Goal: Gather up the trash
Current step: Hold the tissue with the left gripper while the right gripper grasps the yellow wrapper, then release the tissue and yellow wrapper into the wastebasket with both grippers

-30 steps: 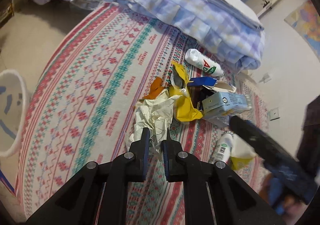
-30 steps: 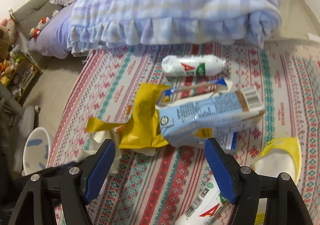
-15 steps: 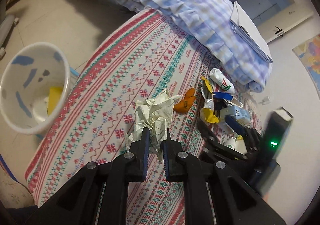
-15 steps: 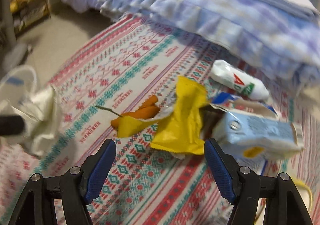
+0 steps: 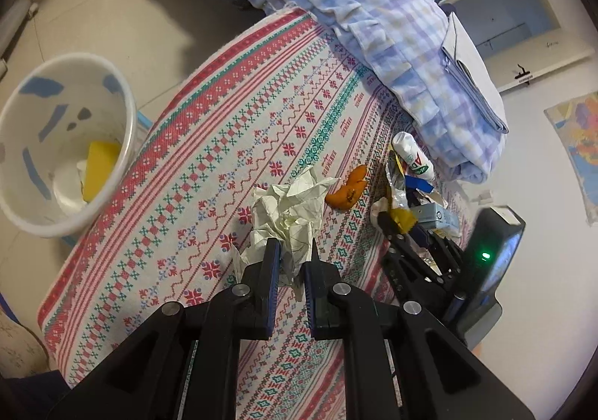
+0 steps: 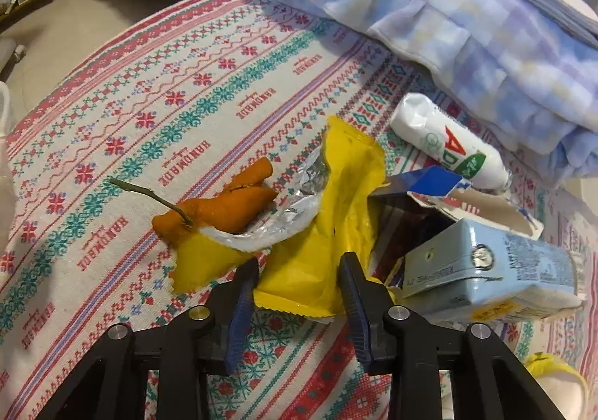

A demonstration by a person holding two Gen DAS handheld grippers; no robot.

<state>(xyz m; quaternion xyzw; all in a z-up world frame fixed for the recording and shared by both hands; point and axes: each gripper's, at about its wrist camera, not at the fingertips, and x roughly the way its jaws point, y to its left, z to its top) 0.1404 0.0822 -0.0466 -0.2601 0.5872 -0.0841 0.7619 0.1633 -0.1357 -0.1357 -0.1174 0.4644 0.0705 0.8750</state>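
Observation:
My left gripper (image 5: 291,255) is shut on a crumpled ball of cream paper (image 5: 291,203) and holds it above the patterned rug (image 5: 224,143). The white bin (image 5: 125,98) stands on the floor to its left, with yellow trash inside. My right gripper (image 6: 299,266) is closing on a yellow foil wrapper (image 6: 336,195) that lies on the rug, and both pads touch its edges. Orange peel (image 6: 224,210) with a stem lies just left of the wrapper. A light blue carton (image 6: 504,270) sits to its right, behind it a white bottle (image 6: 448,147).
A checked blue blanket (image 6: 448,27) hangs from the bed along the rug's far edge. A torn blue and white box (image 6: 429,192) lies between the carton and the bottle. A yellow slipper (image 6: 560,382) is at the near right. Bare floor (image 5: 112,16) surrounds the bin.
My left gripper carried the paper ball leftwards towards the bin, which has come into view. My right gripper came down over the yellow wrapper and its jaws narrowed around it.

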